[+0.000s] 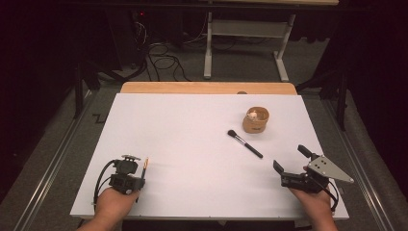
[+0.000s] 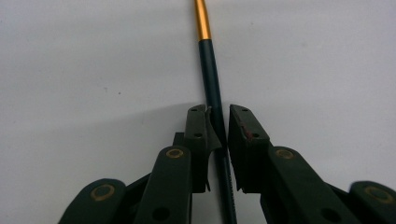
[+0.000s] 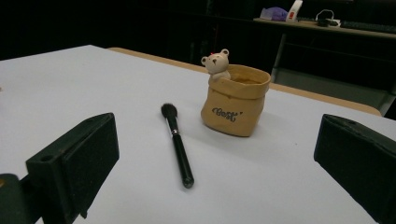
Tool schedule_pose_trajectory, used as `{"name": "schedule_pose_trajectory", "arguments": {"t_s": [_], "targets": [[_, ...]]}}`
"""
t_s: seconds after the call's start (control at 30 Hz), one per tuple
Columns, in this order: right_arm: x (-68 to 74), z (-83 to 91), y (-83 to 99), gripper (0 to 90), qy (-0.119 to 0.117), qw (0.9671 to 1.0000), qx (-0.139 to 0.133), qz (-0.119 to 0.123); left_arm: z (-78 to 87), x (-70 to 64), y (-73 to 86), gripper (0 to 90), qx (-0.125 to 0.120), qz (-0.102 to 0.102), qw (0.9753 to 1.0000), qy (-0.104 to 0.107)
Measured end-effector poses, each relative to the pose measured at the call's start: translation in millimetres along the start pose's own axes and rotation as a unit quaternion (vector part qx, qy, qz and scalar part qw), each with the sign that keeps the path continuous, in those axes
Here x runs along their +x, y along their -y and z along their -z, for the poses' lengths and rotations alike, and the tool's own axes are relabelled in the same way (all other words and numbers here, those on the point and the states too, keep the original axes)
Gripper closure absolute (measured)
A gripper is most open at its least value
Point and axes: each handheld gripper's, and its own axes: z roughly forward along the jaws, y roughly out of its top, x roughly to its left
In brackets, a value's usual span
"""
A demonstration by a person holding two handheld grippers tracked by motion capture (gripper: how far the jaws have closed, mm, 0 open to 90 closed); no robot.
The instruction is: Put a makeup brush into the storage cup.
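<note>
The left gripper has its matte black jaws closed around a slim, smooth brush handle with a dark green shaft and a gold metal ferrule; its tip is cut off at the top of the left gripper view. It lies flat on the smooth white table at the near left. The right gripper stands with jaws wide apart, holding nothing. Ahead of it lie a black, soft-bristled makeup brush and a tan ceramic sack-shaped pot with a small bear figure, near each other.
</note>
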Motion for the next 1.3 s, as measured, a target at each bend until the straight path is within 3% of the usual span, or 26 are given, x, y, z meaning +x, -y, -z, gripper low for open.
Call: {"name": "schedule_pose_trajectory", "arguments": {"t_s": [0.13, 0.83, 1.3], "targets": [[0.7, -0.1, -0.4, 0.6, -0.002, 1.0000, -0.001, -0.003, -0.4, -2.9, 0.7, 78.3, -0.002, -0.008, 0.9999, -0.009], [0.4, -0.8, 0.6, 0.7, -0.002, 1.0000, 0.000, -0.003, -0.8, -0.2, -1.6, 83.7, 0.004, -0.017, 0.9998, -0.004], [-0.3, -0.8, 1.0, 0.8, -0.003, 1.0000, 0.001, -0.005, 0.3, 2.7, 4.9, 83.8, -0.020, -0.009, 0.9998, 0.005]]}}
